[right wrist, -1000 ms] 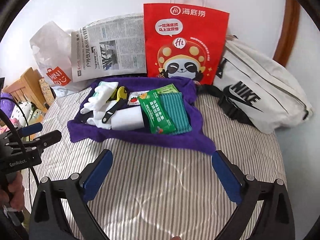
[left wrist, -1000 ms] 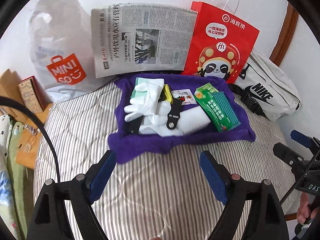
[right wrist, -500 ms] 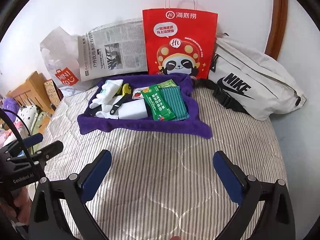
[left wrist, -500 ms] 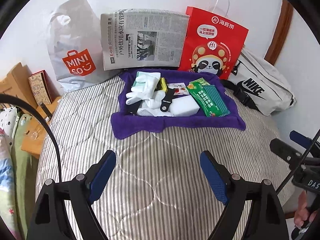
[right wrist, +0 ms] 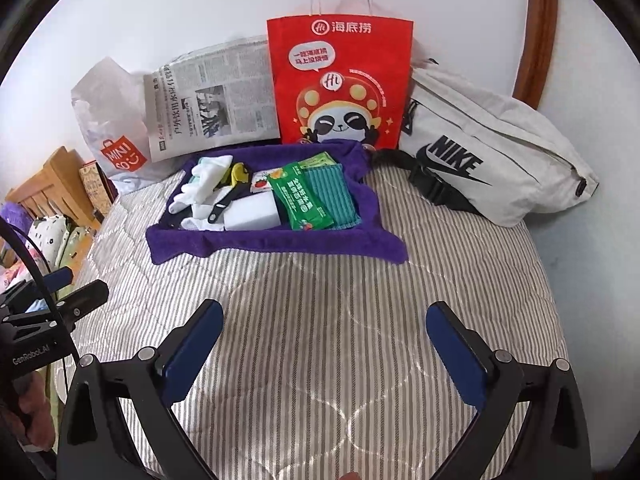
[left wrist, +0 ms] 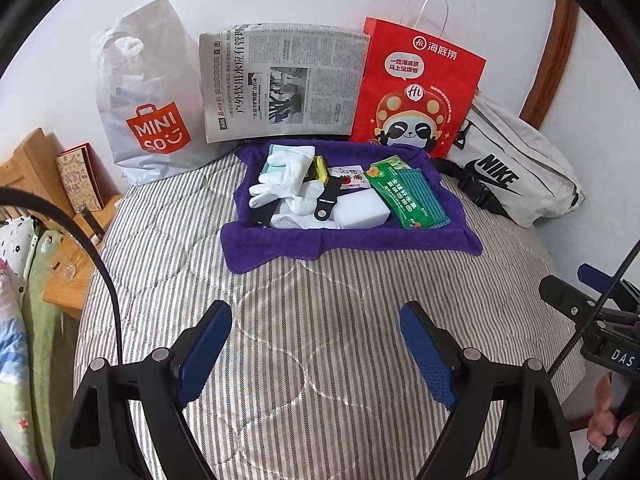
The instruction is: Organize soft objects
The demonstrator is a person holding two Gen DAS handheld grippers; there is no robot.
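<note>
Both tools have drawn back from the purple towel (left wrist: pixel 344 236); left gripper (left wrist: pixel 316 344) and right gripper (right wrist: pixel 324 340) gape wide, holding nothing; sorting appears unstarted or finished

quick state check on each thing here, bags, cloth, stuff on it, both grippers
left gripper: open, empty
right gripper: open, empty
purple cloth: spread on bed, edges raised
white gloves: piled on cloth
white sponge block: lying flat
green packet: lying flat
red paper bag: upright against wall
white Nike bag: slumped
newspaper: propped upright
</note>
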